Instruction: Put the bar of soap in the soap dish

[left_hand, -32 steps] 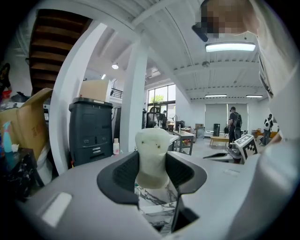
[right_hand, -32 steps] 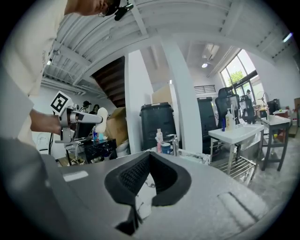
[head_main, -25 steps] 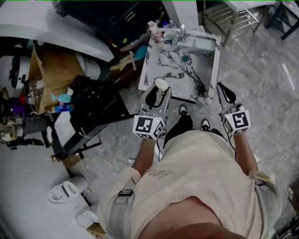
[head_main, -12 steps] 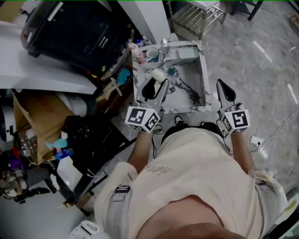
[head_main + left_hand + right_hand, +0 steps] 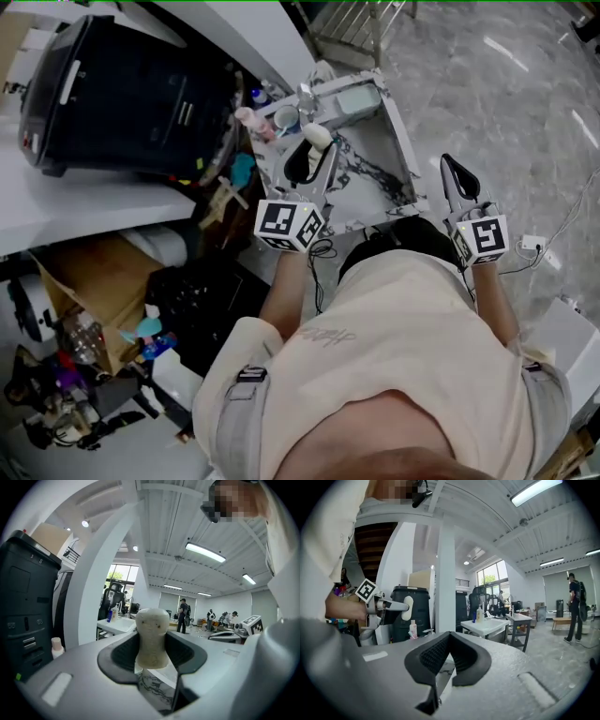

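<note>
Soap bar (image 5: pixel 317 137) stood clamped between the jaws of the left gripper (image 5: pixel 313 159), held over the left side of the marble basin (image 5: pixel 370 202), near the pale green soap dish (image 5: pixel 358 99) on its far rim. The right gripper (image 5: pixel 458 180) hung beyond the basin's near right corner, jaws together on nothing.

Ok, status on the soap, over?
Status: left tongs shut on soap bar, up by the marble sink. Right tongs shut, empty. Soap dish on sink's far rim, faucet beside it; approach looks open.
</note>
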A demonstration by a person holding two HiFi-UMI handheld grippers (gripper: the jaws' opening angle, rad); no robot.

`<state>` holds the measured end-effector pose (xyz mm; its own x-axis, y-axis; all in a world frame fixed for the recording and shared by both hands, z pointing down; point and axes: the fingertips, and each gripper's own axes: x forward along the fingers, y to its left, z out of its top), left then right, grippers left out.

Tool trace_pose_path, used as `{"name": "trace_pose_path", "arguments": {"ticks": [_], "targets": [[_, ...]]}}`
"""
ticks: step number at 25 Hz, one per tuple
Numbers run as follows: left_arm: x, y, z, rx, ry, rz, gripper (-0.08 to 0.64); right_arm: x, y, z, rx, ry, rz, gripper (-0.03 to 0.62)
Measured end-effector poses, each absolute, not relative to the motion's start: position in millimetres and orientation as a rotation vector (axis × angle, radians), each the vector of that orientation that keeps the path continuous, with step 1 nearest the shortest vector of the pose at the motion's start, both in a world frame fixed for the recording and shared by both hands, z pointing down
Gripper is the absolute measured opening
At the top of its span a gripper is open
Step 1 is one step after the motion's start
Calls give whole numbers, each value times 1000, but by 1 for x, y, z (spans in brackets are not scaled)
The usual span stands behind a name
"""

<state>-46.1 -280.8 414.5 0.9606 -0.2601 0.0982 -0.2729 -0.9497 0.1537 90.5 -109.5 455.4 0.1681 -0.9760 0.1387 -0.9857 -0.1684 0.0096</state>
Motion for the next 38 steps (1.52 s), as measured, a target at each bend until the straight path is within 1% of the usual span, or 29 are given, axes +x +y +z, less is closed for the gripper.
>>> {"name": "trace_pose_path", "arguments": {"ticks": [11, 22, 30, 38], "targets": [[31, -297, 439, 3069, -399, 404, 197, 134, -129, 465, 2258, -2104, 125, 0], [108, -322, 510, 3111, -357, 855, 196, 185, -126, 495, 2248, -2144, 207, 0], [128, -348, 589, 3048, -297, 1247, 196, 205, -124, 510, 2224, -2170, 286, 0], [142, -384, 640, 2968, -242, 1512, 196, 231, -129, 523, 2200, -2162, 359, 0]]}}
